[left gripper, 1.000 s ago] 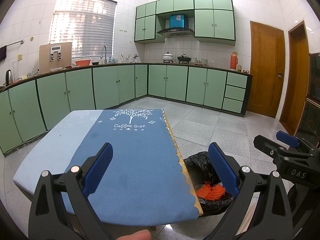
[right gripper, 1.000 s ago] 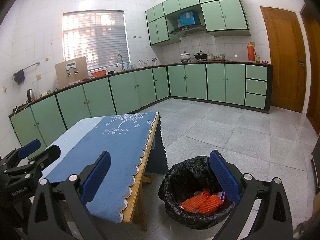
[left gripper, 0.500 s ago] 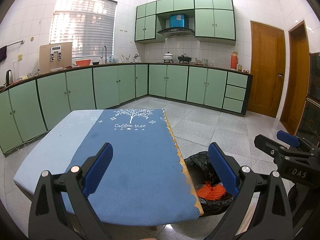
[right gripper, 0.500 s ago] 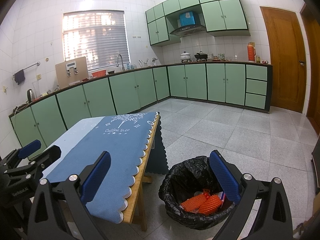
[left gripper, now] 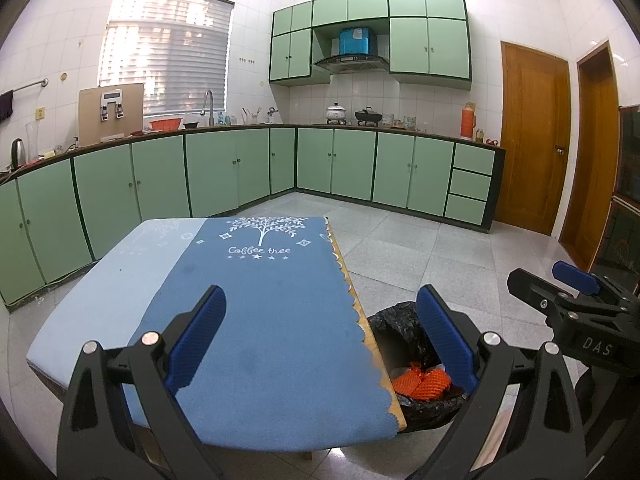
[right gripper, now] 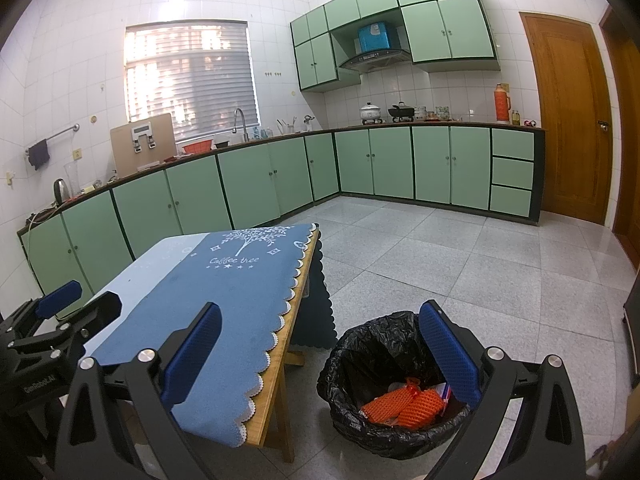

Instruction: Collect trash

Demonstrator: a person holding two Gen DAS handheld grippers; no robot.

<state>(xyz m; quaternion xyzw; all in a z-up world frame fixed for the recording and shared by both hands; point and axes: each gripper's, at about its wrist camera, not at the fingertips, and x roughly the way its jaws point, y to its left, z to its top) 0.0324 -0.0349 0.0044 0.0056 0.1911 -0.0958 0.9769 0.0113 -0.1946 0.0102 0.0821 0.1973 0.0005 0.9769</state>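
- I have the left gripper [left gripper: 320,340] hovering above the near end of the table [right gripper: 276,392], its jaws spread wide with nothing between them
- My right gripper [right gripper: 320,354] is also spread wide and empty, held off the table's right edge and looking down toward the bin [right gripper: 348,424]
- The trash I can make out, orange foam netting [right gripper: 404,402] plus a scrap of wrapper, already lies inside the black-lined bin on the floor, just beside the table's right side
- The blue tablecloth [left gripper: 260,320] shows no loose item in either view, so I judge the collecting is finished or nearly so
- What matters for any next move: the bin lies down and to the right of both grippers, and my right one is clearly nearer, almost above its rim
- The netting's long axis runs roughly left to right across the bin bottom
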